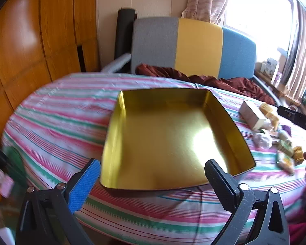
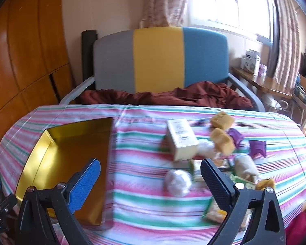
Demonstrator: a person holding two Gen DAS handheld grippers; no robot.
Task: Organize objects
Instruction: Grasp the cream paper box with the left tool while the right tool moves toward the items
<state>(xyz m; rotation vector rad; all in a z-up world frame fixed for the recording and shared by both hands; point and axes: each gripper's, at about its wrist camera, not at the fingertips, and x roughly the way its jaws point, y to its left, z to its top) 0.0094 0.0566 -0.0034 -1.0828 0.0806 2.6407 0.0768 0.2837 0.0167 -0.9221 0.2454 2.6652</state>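
An empty gold tin box (image 1: 169, 143) lies on the striped tablecloth, straight ahead of my left gripper (image 1: 153, 168), which hangs open above its near edge. In the right wrist view the same gold box (image 2: 61, 163) sits at the left. My right gripper (image 2: 151, 168) is open over the cloth, with nothing between its fingers. Ahead of it lies a jumble: a cream carton (image 2: 181, 138), two tan sponge blocks (image 2: 222, 140), purple pieces (image 2: 257, 147), a white wrapped ball (image 2: 178, 182), a pale roll (image 2: 245, 167) and green-edged packets (image 2: 215, 210).
The striped tablecloth (image 1: 61, 126) covers a rounded table. Behind it stands a chair with a grey, yellow and blue back (image 2: 159, 61) and a dark red cloth (image 2: 173, 96) on its seat. Wooden wardrobe doors (image 1: 20, 51) are at left; a cluttered side table (image 2: 261, 81) at right.
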